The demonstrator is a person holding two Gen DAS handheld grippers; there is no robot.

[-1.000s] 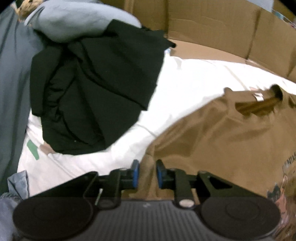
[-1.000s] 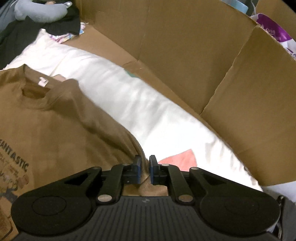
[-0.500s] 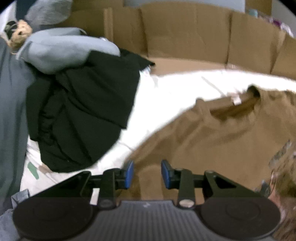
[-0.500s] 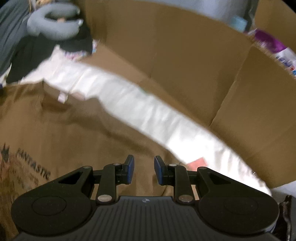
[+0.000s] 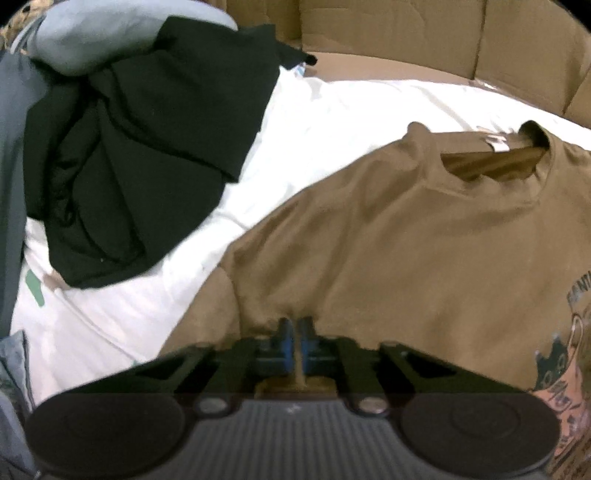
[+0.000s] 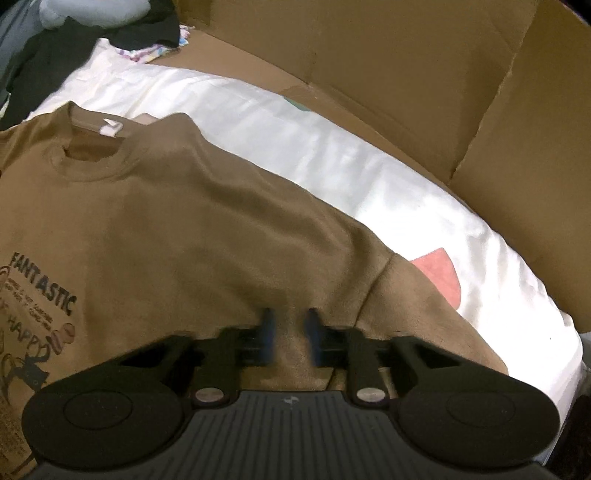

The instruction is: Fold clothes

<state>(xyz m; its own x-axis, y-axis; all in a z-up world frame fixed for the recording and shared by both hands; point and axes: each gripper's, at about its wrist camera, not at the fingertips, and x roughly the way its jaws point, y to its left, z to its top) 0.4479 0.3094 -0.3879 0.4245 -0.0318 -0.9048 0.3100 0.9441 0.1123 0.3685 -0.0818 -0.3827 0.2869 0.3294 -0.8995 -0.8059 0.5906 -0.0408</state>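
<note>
A brown T-shirt [image 5: 424, 236] with a printed front lies face up on a white sheet [image 5: 332, 110], collar toward the cardboard wall. It also shows in the right wrist view [image 6: 184, 229]. My left gripper [image 5: 294, 328] is shut on a pinch of the brown T-shirt near its left sleeve seam. My right gripper [image 6: 289, 328] sits on the shirt near the right sleeve seam, jaws a little apart with cloth between them.
A pile of black clothes [image 5: 147, 147] lies at the left on the sheet, with a grey garment [image 5: 110, 33] above it. Cardboard walls [image 6: 406, 74] stand along the back and right. A pink patch [image 6: 439, 273] shows on the sheet by the right sleeve.
Both grippers let go of the sleeve edges, opened and moved inward over the shirt. The left has now closed on cloth near the sleeve seam; the right remains a little open.
</note>
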